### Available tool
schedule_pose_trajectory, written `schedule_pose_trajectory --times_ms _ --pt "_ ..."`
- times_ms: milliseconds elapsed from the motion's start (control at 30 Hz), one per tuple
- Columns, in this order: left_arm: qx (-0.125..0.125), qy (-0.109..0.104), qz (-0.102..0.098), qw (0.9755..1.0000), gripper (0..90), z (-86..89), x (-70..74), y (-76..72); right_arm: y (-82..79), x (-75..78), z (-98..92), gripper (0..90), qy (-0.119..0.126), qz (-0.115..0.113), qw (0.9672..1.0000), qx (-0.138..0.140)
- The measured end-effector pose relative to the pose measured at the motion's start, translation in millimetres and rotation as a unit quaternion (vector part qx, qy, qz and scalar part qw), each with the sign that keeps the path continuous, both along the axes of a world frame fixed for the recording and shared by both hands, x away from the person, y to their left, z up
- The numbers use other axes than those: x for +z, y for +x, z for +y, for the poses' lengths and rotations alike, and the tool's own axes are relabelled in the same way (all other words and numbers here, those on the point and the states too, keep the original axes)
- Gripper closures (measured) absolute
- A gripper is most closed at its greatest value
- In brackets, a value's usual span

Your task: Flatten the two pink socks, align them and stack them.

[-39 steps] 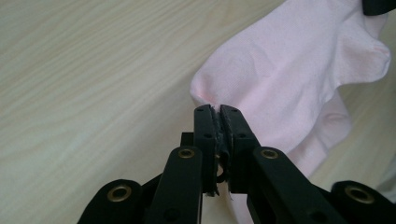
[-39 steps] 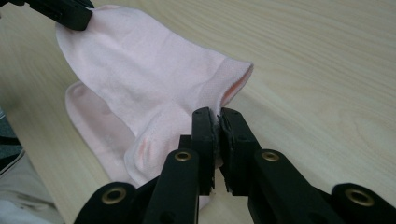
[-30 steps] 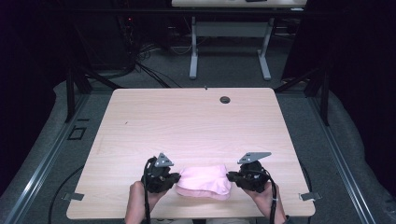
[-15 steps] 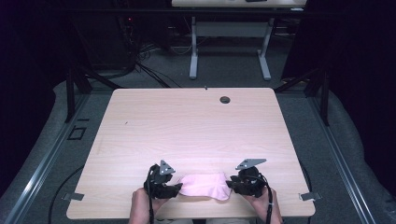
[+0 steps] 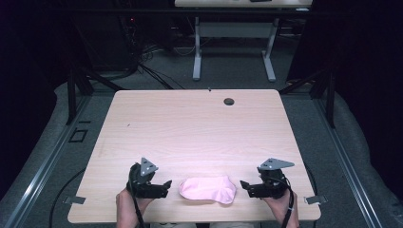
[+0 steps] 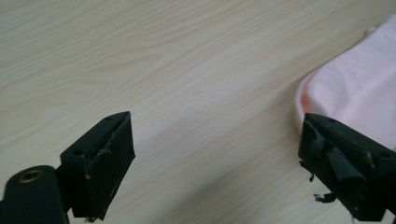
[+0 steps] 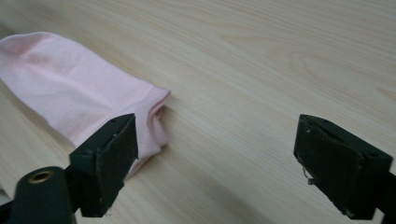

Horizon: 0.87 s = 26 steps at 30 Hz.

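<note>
Overhead, the soft pink folded cloth (image 5: 208, 189) lies flat near the pale wood-grain desk's (image 5: 190, 128) front edge, between the left hand-held gripper (image 5: 167, 185) and right hand-held gripper (image 5: 243, 184), touching neither. Their own views show its hemmed edges up close; both jaws have just been opening, nothing between them.

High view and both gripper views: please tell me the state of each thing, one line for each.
Pink sock: flat on the table, released, touched by neither gripper.
Left hand-held gripper: open, jaws just opened, nothing between them.
Right hand-held gripper: open, jaws just opened, nothing between them.
Table: bare wood around the sock.
</note>
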<state>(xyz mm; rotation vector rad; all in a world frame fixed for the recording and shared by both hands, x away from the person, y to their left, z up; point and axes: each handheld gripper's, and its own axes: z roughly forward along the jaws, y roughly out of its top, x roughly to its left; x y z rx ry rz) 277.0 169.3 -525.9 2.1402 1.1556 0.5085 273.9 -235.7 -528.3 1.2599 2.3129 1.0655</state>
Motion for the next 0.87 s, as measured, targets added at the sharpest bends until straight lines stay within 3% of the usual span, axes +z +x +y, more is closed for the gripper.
schedule_pose_trajectory --times_ms 100,233,433,633,700,800,867 --pt "0.026 0.009 -0.003 0.9996 5.9 15.0 -4.5 0.7 -0.9 0.2 -14.7 3.8 -0.006 -0.006 0.9997 -0.023" --pt "0.055 0.013 0.005 0.9984 2.7 34.2 -14.8 3.1 -0.8 -3.3 -32.9 0.2 -0.009 -0.006 0.9987 -0.05" --pt "0.093 0.019 0.013 0.9954 0.3 57.2 -36.2 7.2 3.1 -18.4 -57.1 0.0 -0.023 0.0 0.9957 -0.089" --pt "0.114 0.02 0.024 0.993 0.2 71.4 -58.0 13.5 13.6 -40.7 -74.9 0.0 -0.03 0.022 0.9931 -0.112" --pt "0.119 0.003 0.02 0.9927 0.1 74.2 -61.3 14.0 16.0 -45.8 -76.8 0.0 -0.044 0.027 0.9915 -0.12" --pt "0.117 -0.006 0.018 0.993 0.1 77.7 -63.0 15.3 19.1 -54.4 -77.0 0.0 -0.062 0.025 0.9893 -0.13" --pt "0.121 -0.01 0.012 0.9925 0.0 79.0 -64.2 15.5 19.8 -56.6 -79.7 0.0 -0.057 0.023 0.99 -0.127"
